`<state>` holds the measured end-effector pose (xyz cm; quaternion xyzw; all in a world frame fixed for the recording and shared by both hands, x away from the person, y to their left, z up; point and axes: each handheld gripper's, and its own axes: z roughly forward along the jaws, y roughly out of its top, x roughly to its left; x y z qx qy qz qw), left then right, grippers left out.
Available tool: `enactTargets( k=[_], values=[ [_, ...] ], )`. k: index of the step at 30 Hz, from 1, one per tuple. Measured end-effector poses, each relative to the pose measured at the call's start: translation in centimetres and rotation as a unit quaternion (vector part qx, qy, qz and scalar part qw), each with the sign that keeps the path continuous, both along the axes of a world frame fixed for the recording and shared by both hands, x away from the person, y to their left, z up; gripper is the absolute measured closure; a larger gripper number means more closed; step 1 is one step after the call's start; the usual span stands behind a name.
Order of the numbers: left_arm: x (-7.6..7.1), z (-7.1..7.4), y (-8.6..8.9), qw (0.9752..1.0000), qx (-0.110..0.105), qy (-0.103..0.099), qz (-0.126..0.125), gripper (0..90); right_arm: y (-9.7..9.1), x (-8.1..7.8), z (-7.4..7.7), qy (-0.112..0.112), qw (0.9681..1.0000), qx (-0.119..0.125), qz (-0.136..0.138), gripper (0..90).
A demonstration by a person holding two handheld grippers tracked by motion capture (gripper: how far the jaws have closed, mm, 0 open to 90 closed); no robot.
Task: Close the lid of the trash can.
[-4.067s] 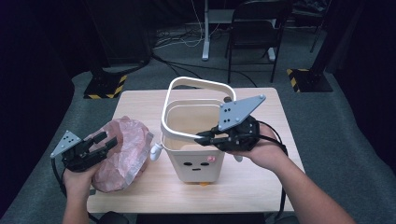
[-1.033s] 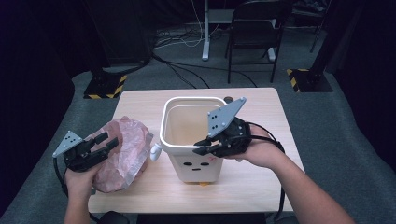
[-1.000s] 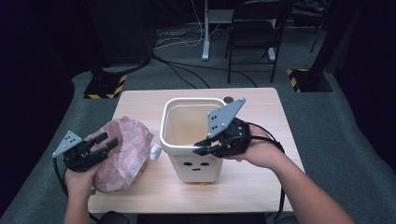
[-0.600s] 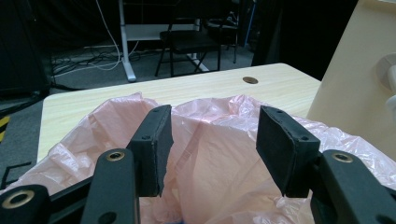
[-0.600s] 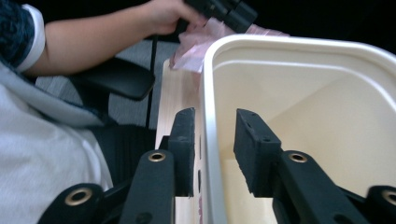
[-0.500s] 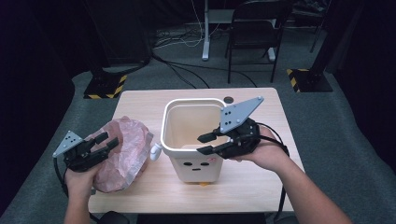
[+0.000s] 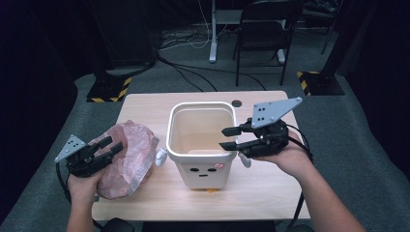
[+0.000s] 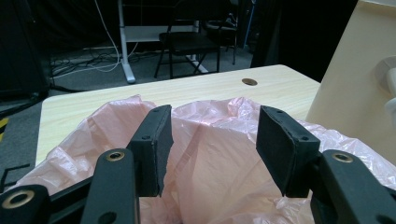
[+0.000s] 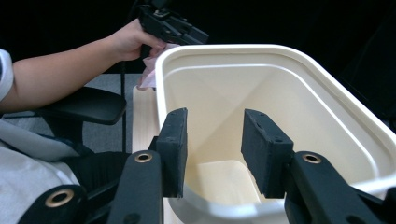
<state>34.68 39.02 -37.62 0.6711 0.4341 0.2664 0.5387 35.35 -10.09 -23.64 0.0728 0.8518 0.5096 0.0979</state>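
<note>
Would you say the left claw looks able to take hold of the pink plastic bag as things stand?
Probably yes. The left claw is open and sits right over the pink plastic bag, with crumpled film showing between its jaws and nothing in between. The white bin stands beside the bag, clear of that approach.

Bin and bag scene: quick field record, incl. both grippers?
bin: cream bin, upright, mid-table, nothing visible inside
bag: pink plastic bag, crumpled, left of bin
left gripper: jaws open, over bag, pads not pressing it
right gripper: jaws have just been opening, at bin's right rim, nothing gripped
table: light wood
</note>
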Motion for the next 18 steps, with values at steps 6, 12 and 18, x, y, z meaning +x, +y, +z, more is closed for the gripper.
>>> enactTargets(
  k=[6,12,18],
  values=[
    [0.2,0.0,-0.1,1.0000,0.000,0.001,-0.001,45.5,-1.6,0.2,-0.3,0.002,0.9996,0.014,-0.026,59.7],
    [0.1,0.0,0.0,1.0000,-0.001,0.000,0.001,45.5,-3.0,0.3,-0.6,0.004,0.9984,0.024,-0.052,59.2],
    [0.2,0.0,0.0,1.0000,0.000,0.001,0.001,45.5,-4.3,0.5,-1.4,0.010,0.9966,0.027,-0.077,58.8]
  ],
)
